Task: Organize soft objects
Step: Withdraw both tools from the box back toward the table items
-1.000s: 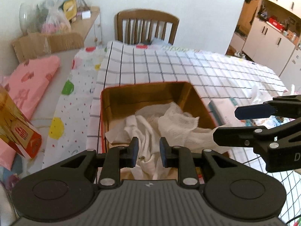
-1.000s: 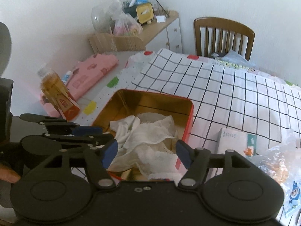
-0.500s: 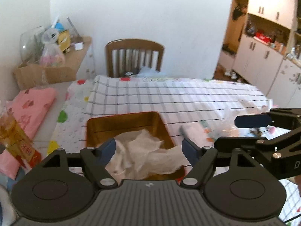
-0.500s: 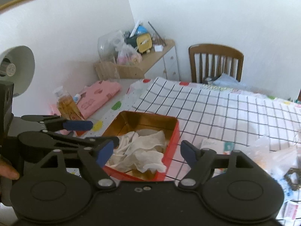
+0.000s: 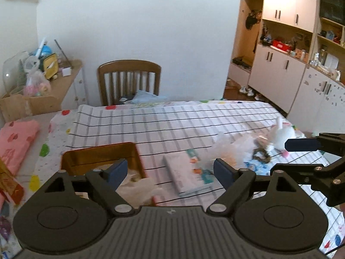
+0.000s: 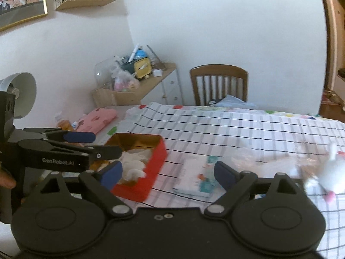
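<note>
Only the right view shows the tin's (image 6: 155, 168) red side, blurred.

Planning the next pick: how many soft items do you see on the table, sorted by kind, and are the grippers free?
White crumpled cloth in the red metal tin: 1
White plush bunny toy: 1
Pink folded fabric with red prints: 1
Total: 3
Left gripper and right gripper are both open and hold nothing.
</note>
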`<state>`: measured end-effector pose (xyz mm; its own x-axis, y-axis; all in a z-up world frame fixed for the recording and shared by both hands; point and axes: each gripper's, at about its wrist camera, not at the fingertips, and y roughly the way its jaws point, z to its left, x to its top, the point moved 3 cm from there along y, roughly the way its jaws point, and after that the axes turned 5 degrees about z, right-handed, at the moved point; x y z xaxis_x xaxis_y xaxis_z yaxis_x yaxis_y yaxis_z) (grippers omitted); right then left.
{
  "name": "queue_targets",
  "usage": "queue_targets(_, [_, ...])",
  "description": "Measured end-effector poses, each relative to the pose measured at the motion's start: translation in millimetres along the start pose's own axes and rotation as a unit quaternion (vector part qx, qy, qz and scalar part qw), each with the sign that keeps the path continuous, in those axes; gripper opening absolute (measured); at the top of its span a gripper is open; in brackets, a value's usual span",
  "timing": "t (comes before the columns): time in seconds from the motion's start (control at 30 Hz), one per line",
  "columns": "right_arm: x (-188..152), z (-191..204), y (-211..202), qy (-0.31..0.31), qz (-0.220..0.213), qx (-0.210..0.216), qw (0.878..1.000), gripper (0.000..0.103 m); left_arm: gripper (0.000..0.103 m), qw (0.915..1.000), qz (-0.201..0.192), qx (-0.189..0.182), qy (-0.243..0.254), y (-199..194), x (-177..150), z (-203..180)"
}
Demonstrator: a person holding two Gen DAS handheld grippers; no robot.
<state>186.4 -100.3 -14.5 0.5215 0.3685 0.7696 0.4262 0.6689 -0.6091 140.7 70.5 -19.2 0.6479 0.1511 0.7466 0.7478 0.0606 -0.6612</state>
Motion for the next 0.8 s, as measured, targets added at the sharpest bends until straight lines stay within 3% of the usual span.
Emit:
queue_targets(0.13, [-10,-25,-15,0.008,-0.005,-0.02,1.0,0.097,0.1,0.9998,-0.002,-0.017,-0.004,7,1,-20])
queue_targets(0.37, [-28,-70,-30,0.021,-0.001,-0.05,0.999,0.099,0.101,0.9993,-0.005,-0.036,-0.007,26,2,-54])
queue_targets(0.63, [-46,-113,-39,0.026,0.005,-0.073,0.997,0.099,0.101,0.9991,-0.013,-0.026,-0.032,50,3,-81])
queue_targets(0.8, [-60,-136,-31,0.025,0.023,-0.088,0.996,0.098,0.101,0.9997,0.022,-0.011,-0.003,74,3,-98])
